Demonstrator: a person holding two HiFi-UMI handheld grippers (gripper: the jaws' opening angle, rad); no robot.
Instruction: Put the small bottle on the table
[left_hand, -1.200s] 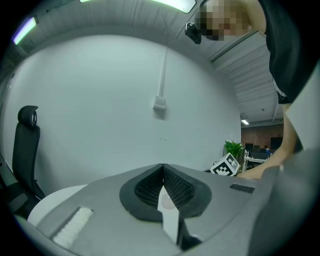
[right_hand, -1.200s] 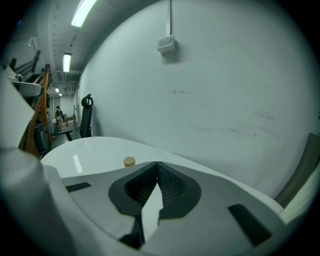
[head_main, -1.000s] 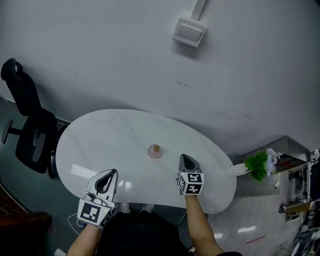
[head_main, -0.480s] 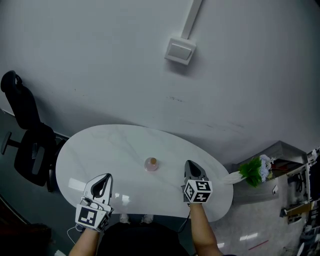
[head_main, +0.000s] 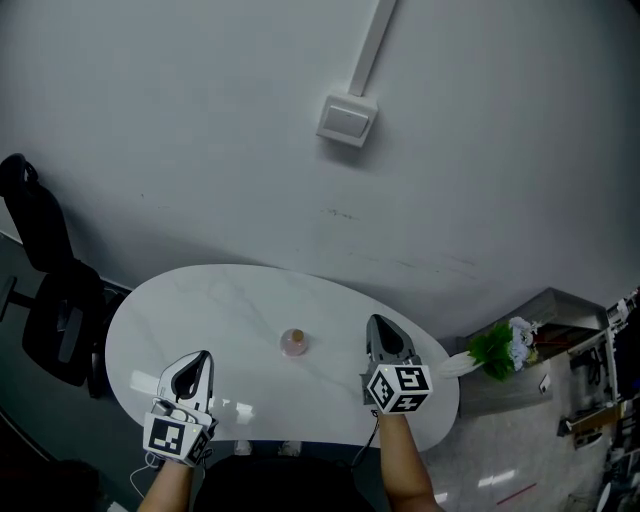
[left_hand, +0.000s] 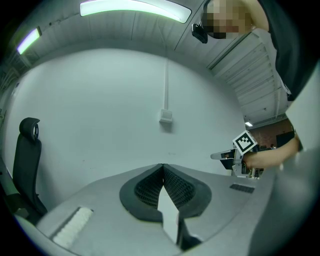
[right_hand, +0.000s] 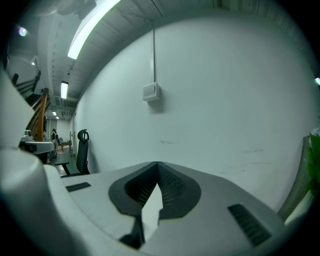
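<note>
A small pinkish bottle (head_main: 293, 342) with a tan cap stands upright near the middle of the white oval table (head_main: 200, 310) in the head view. My left gripper (head_main: 192, 366) hovers over the table's near left edge, shut and empty. My right gripper (head_main: 382, 330) is right of the bottle and apart from it, also shut with nothing held. In the left gripper view my jaws (left_hand: 162, 167) meet with no gap, and the right gripper (left_hand: 235, 156) shows at the right. In the right gripper view my jaws (right_hand: 157, 165) meet too. Neither gripper view shows the bottle.
A black office chair (head_main: 45, 290) stands left of the table, also in the right gripper view (right_hand: 82, 150). A grey wall with a switch box (head_main: 346, 121) rises behind. A green plant (head_main: 492, 346) and a shelf lie to the right.
The head view has tilted up, so table and bottle sit lower in frame. Both grippers stay shut near the table's front edge; the right one has drifted slightly right of the bottle.
</note>
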